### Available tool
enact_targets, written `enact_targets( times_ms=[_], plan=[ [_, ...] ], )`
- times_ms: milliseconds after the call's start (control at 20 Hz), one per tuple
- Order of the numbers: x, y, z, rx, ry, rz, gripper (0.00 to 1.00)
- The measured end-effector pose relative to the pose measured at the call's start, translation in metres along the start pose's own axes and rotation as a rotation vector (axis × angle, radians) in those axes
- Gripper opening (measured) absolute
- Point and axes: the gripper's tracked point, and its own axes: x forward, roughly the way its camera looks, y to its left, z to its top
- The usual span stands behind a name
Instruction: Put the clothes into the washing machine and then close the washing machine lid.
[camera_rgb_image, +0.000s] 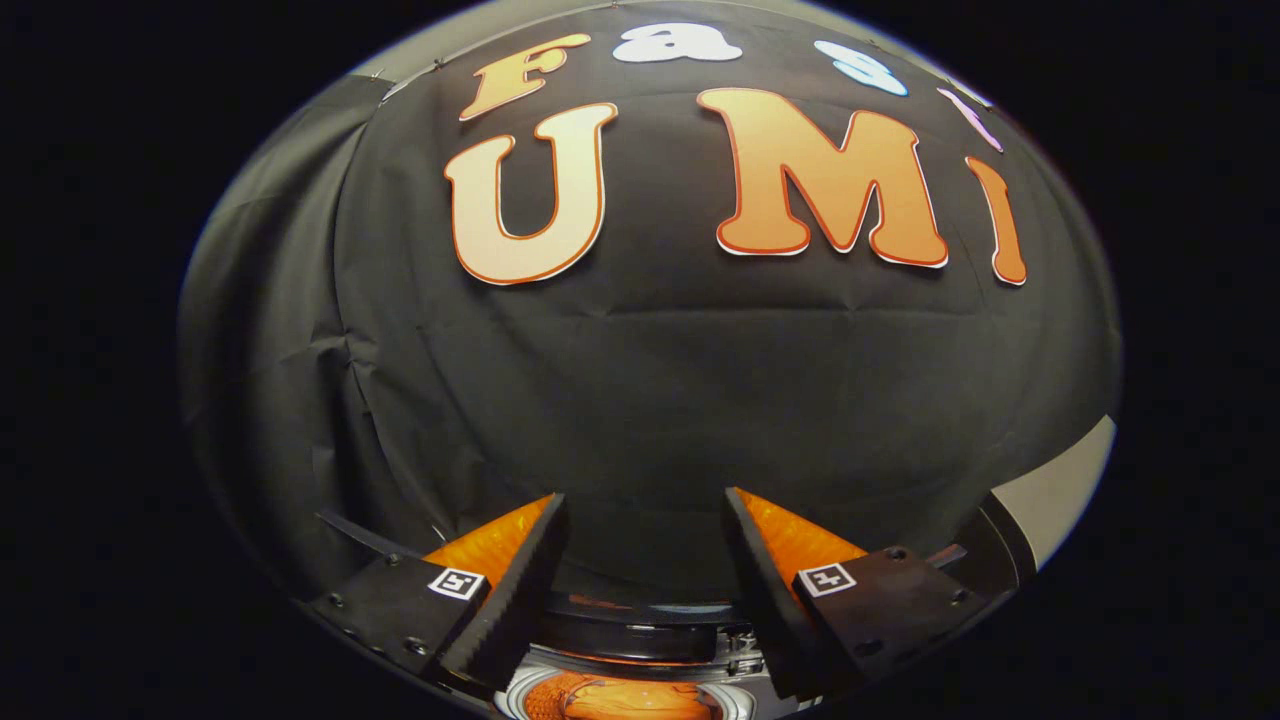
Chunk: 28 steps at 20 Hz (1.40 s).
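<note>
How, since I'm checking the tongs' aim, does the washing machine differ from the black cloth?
The washing machine lies low between the fingers of the open, empty tongs; the black cloth stands upright beyond them. The machine's top is round and glossy, with orange in its ring; the cloth is matte and creased. Both are mostly dark.

Claw-mounted camera (645, 505) faces booth wall (640, 380) closely.
</note>
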Motion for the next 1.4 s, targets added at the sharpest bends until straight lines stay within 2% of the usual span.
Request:
enact_targets(
  times_ms=[700,1400],
  plan=[
    [-0.037,0.009,-0.016,-0.003,0.039,0.009,0.98],
    [-0.097,0.016,-0.067,-0.002,0.037,0.022,0.97]
  ],
)
